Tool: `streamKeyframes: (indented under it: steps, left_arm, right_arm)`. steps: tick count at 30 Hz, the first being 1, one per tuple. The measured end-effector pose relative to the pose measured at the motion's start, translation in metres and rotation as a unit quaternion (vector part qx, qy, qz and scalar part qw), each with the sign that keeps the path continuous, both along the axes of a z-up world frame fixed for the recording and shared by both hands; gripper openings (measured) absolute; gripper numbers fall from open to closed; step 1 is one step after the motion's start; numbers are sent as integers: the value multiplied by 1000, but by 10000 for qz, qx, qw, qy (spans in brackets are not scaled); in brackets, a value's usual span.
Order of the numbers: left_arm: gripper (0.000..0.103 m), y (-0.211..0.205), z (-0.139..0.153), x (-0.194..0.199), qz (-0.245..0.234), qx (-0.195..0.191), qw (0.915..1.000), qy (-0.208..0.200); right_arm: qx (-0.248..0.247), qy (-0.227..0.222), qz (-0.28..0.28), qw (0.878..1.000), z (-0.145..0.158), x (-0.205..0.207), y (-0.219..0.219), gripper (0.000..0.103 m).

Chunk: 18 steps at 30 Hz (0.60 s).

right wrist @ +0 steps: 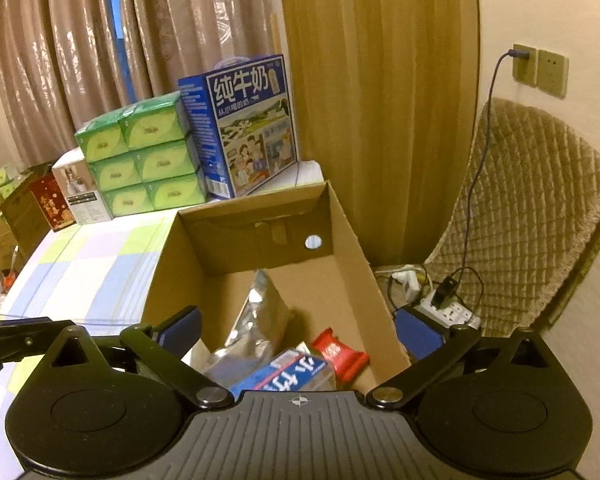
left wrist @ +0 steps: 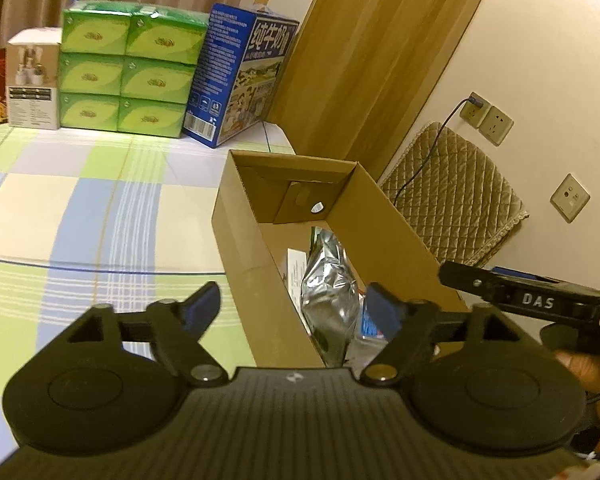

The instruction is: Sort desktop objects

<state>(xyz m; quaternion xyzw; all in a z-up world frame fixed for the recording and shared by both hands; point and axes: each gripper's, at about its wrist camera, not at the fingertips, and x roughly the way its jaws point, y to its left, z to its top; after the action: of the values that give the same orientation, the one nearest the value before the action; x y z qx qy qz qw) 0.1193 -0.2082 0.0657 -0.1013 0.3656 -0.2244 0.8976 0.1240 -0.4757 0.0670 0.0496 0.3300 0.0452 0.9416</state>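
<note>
Table: a checked cloth (left wrist: pixel 100 200) in green, blue and cream fills the left half of your left wrist view.
Back row: upper left, a white carton (left wrist: pixel 32 84), then stacked green tissue packs (left wrist: pixel 128 72), then a blue milk carton (left wrist: pixel 240 76), side by side.
Your left gripper (left wrist: pixel 296 312): bottom centre, its tongs spread apart and holding nothing, straddling the box's left wall.
Cardboard box (right wrist: pixel 168 264): centre of both views, open-topped, on the cloth's right edge.
Sorted items: inside the box, at lower centre of your right wrist view, a silver foil bag (right wrist: pixel 256 320), a blue packet (right wrist: pixel 288 372) and a red packet (right wrist: pixel 340 356).
Your right gripper (right wrist: pixel 300 332): bottom centre, tongs spread apart and empty, above the box.
Chair: a quilted cushion (right wrist: pixel 532 208) at right, with a power strip (right wrist: pixel 448 312) beside it.
</note>
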Motion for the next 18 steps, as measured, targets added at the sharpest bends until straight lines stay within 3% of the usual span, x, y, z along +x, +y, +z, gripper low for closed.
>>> streamKeyframes:
  steps: [6,18]
  left_arm:
    - [101,0,13,-37,57,177,9996,-201]
    - [102,-7,28,-103,184,425,9983,-342]
  right_arm:
    - [24,-118,-52,9999,16,-38,-5,101]
    - [-106,-108,10,9999,28,-108,-4,101]
